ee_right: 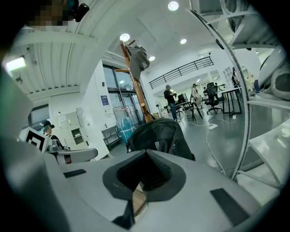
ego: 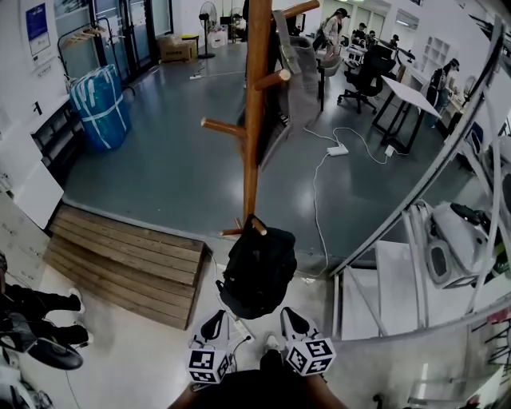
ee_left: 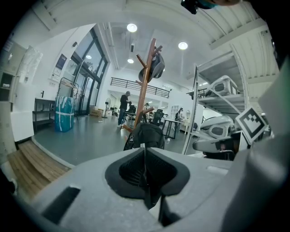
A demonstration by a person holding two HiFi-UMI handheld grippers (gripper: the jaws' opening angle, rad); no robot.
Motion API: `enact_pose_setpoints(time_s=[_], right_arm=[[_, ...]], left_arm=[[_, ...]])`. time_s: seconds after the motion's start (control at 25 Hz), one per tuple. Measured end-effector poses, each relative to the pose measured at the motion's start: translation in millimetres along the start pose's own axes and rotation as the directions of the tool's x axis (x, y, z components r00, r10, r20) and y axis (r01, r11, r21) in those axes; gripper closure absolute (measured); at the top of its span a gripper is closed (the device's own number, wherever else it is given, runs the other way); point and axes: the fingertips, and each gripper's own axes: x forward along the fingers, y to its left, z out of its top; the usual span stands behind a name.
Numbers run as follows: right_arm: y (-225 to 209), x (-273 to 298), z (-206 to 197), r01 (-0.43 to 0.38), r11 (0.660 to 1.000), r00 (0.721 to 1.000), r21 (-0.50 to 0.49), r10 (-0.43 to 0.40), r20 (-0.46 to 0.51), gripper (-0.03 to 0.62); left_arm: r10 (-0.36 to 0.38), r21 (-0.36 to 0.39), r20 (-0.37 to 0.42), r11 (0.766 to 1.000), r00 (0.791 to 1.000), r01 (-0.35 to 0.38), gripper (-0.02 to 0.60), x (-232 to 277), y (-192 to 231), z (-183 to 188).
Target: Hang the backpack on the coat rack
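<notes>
Closest in, the left tool (ego: 215, 321) and right tool (ego: 292, 318) are both shut on nothing, just behind the backpack (ego: 257, 272) slumped on the floor (ego: 160, 184) at the coat rack (ego: 256, 120) foot; hanging it calls for opening and gripping its top

An open-plan office: tabletops (ego: 409, 94) and swivel chairs (ego: 369, 76) with people at 1 o'clock, glass doors (ego: 128, 32) at 11, a fan (ego: 209, 16) and boxes (ego: 177, 49) at 12, and a power strip (ego: 337, 150) on the wide grey floor (ego: 160, 160).
</notes>
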Motion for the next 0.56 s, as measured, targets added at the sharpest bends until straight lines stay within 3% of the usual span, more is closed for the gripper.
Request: enact_pose_setpoints(time_s=[0.56], right_arm=[[3.5,-2.0,-5.4,-0.01,1.0,1.0,-0.008,0.01,-0.016,0.583]], left_arm=[[-0.004,-0.004,-0.007,1.0,1.0,0.004,0.554,-1.1,-1.6,-4.2]])
